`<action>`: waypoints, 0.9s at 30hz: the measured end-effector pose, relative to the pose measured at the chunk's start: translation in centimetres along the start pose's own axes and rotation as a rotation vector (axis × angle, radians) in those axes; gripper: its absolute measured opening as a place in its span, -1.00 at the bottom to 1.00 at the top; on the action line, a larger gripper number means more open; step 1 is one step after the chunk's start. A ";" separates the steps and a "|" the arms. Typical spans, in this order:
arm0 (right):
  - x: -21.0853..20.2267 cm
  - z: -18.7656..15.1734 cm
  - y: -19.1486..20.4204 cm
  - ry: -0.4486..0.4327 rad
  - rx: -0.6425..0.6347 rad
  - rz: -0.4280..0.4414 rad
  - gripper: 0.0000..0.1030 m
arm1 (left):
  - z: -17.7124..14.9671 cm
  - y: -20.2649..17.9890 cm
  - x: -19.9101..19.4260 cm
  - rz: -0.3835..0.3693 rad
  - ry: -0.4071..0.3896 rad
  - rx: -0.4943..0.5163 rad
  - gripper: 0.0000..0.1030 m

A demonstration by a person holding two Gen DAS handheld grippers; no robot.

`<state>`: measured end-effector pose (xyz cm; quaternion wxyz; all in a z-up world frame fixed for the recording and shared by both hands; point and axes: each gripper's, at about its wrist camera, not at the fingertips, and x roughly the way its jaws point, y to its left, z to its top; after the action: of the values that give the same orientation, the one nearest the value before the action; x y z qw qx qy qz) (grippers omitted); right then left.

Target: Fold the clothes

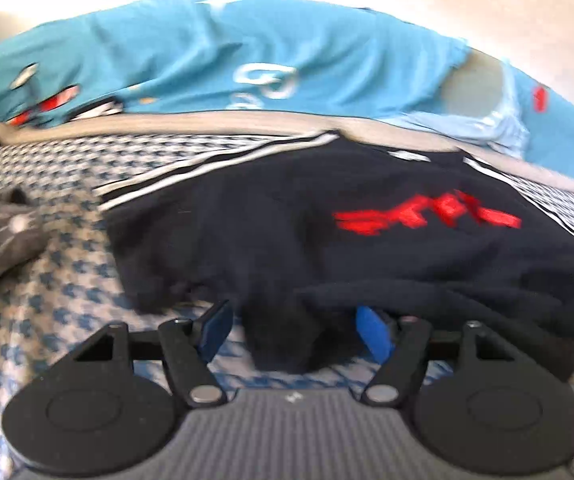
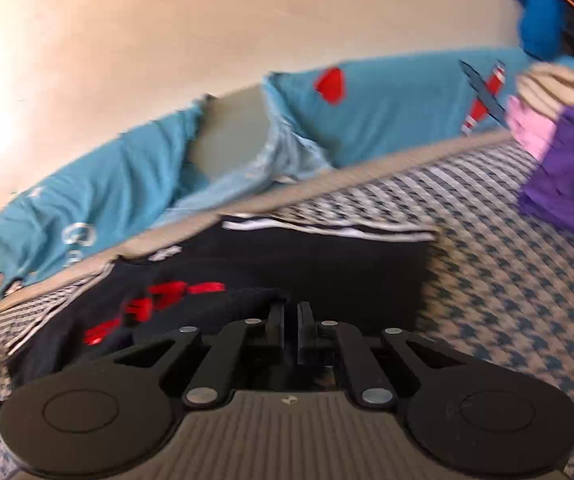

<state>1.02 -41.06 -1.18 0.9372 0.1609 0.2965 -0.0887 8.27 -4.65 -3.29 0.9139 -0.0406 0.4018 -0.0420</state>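
- A bedroom in a home, and here's a bed (image 2: 507, 288) under a blue-and-cream houndstooth cover.
- Along the far edge runs a teal cartoon-print quilt (image 1: 215, 52), bunched against a plain cream wall (image 2: 247, 20).
- Clothes lie loose on the bed: a black garment with white stripes (image 1: 287, 220), and a purple and pink pile (image 2: 567, 168) off to the side.

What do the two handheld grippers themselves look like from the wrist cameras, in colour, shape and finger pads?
Both have ribbed grey bodies, round black discs each side and black linkage arms with silver pivot pins. The left gripper has blue finger pads; the right gripper shows black fingers.
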 end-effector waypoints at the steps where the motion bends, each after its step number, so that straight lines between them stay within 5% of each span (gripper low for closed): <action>1: 0.2 0.0 -0.3 0.012 0.004 -0.020 -0.89 | 0.2 0.6 0.3 0.018 0.014 -0.026 0.30; 7: 0.5 -0.4 -1.8 0.068 0.037 -0.054 -0.57 | -0.1 1.7 -0.3 0.011 0.001 -0.052 0.48; 15: -2.6 -0.6 -2.7 0.018 0.072 -0.062 -0.45 | -2.1 1.2 -3.2 -0.094 -0.029 -0.091 0.72; 27: -4.6 -4.0 0.3 0.081 -0.055 0.098 -0.22 | -4.9 -2.0 -3.6 -0.290 0.054 -0.161 0.92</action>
<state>-4.69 -39.00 -1.52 0.9316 0.1531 0.3284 -0.0279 2.13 -6.39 -3.69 0.8808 -0.1702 0.4183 -0.1423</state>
